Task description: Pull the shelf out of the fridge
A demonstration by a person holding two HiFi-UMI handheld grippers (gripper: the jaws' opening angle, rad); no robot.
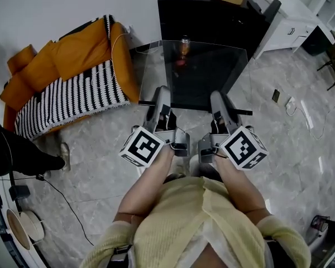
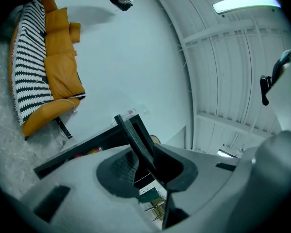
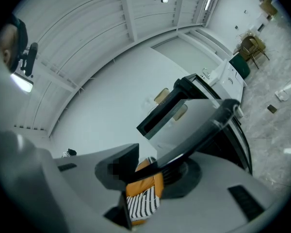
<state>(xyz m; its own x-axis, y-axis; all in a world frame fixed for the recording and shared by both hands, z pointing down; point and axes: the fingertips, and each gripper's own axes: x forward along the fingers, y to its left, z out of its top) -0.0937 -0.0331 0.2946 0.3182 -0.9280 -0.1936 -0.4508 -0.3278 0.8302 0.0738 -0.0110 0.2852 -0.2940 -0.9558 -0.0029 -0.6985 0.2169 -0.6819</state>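
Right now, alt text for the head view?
The left hand-held gripper and right hand-held gripper clamp the near edge of a glass shelf in front of a black fridge. An orange sofa stands at the left.

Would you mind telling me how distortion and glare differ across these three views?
Head view: sharp, lines nearly straight, the glass shelf see-through. Left gripper view: strong fisheye bending, dark corners, ceiling lamp blown out. Right gripper view: same bending and dark corners, milder glare.
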